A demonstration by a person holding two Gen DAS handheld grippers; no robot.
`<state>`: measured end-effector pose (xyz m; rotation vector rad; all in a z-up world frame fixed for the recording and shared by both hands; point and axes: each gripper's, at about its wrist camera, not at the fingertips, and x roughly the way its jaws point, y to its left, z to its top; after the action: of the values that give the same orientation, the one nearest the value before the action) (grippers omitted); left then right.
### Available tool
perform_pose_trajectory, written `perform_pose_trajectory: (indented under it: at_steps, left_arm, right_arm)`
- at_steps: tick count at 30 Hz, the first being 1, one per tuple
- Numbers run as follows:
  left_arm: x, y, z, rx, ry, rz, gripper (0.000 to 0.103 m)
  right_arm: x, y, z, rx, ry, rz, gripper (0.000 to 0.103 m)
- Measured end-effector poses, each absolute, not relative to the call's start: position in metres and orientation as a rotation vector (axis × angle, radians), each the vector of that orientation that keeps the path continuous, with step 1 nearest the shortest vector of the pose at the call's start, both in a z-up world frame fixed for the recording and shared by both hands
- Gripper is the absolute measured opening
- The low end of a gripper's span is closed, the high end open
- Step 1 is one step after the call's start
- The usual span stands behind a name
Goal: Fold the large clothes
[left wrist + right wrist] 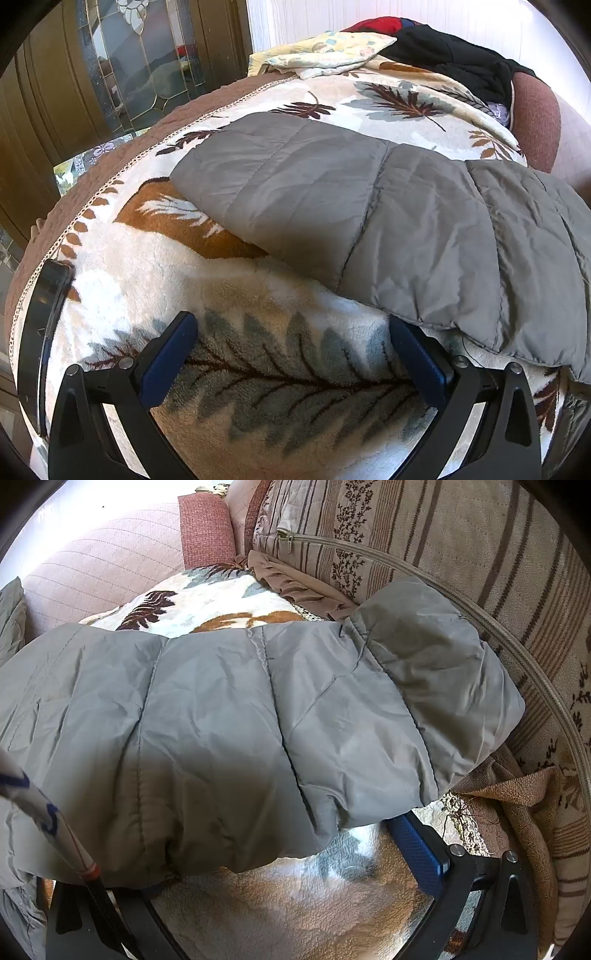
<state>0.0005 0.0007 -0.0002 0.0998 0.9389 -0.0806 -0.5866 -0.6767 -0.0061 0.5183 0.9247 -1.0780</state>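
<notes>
Left gripper (293, 328) is spread wide, both blue-padded fingers (168, 360) resting low over the leaf-print fleece blanket (155, 273) with nothing between them. Directly ahead of it and to its right lies the grey quilted jacket (369, 221), spread flat on the blanket; the jacket's near hem passes just beside the tip of the right-hand finger, and whether they touch cannot be told. To the left of this gripper a dark flat device (46, 325) lies at the blanket's edge. Far ahead, a pale printed cloth (325, 51) and a black garment (450, 55) sit at the far end of the blanket.

Right gripper (280, 853) also stands wide apart. Its right-hand blue finger (417, 853) is exposed just under the jacket (258, 709) hem, while its left-hand finger is hidden beneath the grey fabric, so a grip on the cloth cannot be confirmed. The jacket fills the space immediately ahead of this gripper. A striped cushion (461, 546) stands to its right, beyond the jacket.
</notes>
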Motion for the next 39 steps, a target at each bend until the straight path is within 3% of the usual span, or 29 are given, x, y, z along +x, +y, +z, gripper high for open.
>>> perform_pose_trajectory:
  at_steps: [10,15,19,22,30,34,39]
  left_arm:
    - [-0.009,0.003,0.006,0.128,0.933,-0.059,0.103]
    - [-0.041,0.01,0.01,0.144,0.953,-0.084,0.103]
    - [-0.096,0.02,0.034,0.236,0.88,-0.107,0.103]
    - [-0.137,0.027,0.068,0.244,0.801,-0.157,0.103]
    - [-0.249,0.01,0.168,0.286,0.671,-0.347,0.103]
    - [-0.307,-0.017,0.194,0.301,0.623,-0.427,0.103]
    - [-0.373,-0.046,0.212,0.242,0.544,-0.508,0.103]
  right_arm:
    - [-0.588,-0.678,-0.005,0.518,0.919,-1.078,0.103]
    - [-0.597,-0.674,0.001,0.599,0.936,-0.997,0.103]
    - [-0.625,-0.642,0.01,0.714,0.844,-0.932,0.102]
    - [-0.656,-0.613,0.03,0.771,0.769,-0.897,0.099]
    - [-0.699,-0.505,0.157,0.568,0.628,-0.86,0.099]
    - [-0.688,-0.45,0.206,0.45,0.623,-0.878,0.099]
    - [-0.661,-0.373,0.224,0.334,0.605,-0.839,0.102]
